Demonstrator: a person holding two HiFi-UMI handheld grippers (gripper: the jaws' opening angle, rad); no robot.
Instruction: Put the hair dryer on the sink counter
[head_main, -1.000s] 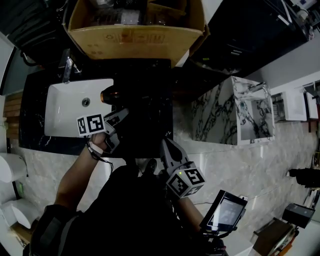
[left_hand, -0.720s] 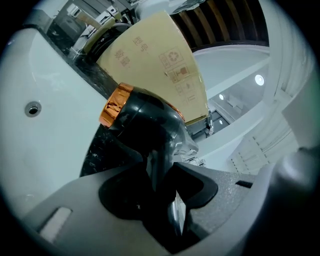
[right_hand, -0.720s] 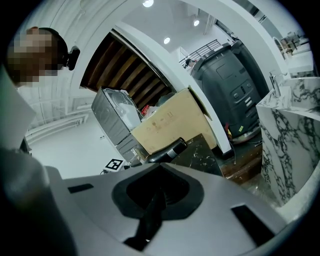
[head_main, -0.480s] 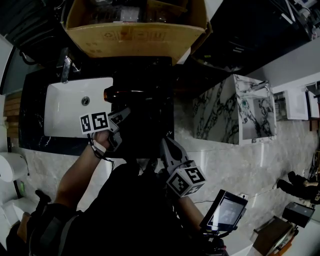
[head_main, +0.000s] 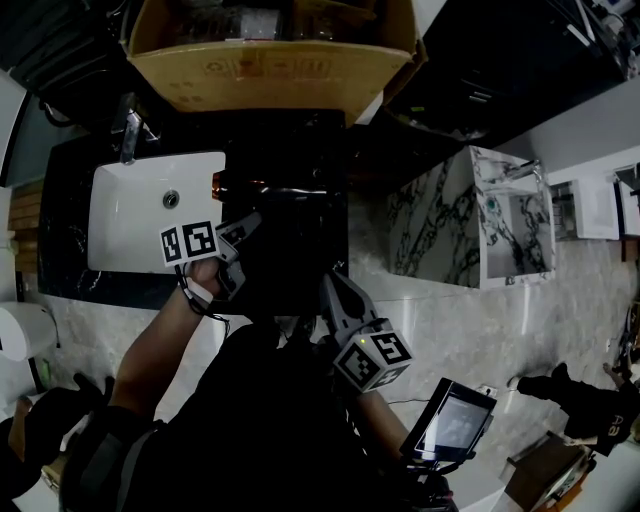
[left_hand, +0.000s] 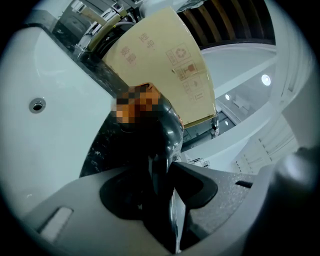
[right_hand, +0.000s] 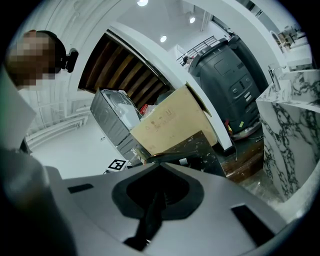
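The hair dryer (head_main: 262, 196) is black and glossy with an orange front end. It hangs over the black sink counter (head_main: 305, 150), just right of the white basin (head_main: 135, 215). My left gripper (head_main: 248, 224) is shut on its handle from the near side. In the left gripper view the dryer (left_hand: 161, 131) rises from between the jaws of that gripper (left_hand: 167, 175), nose toward the basin (left_hand: 45, 130). My right gripper (head_main: 328, 286) sits at the counter's near edge, clear of the dryer. In its own view the right gripper (right_hand: 157, 167) has its jaws together.
A large cardboard box (head_main: 270, 60) stands at the back of the counter, and a faucet (head_main: 128, 135) behind the basin. A marble-patterned cabinet (head_main: 470, 220) stands to the right. A screen device (head_main: 452, 425) is at lower right. People show at lower left and right.
Both grippers stay about where they were. The dryer's orange end shows narrower than before. A person has come into view at the lower left, another at the right edge.
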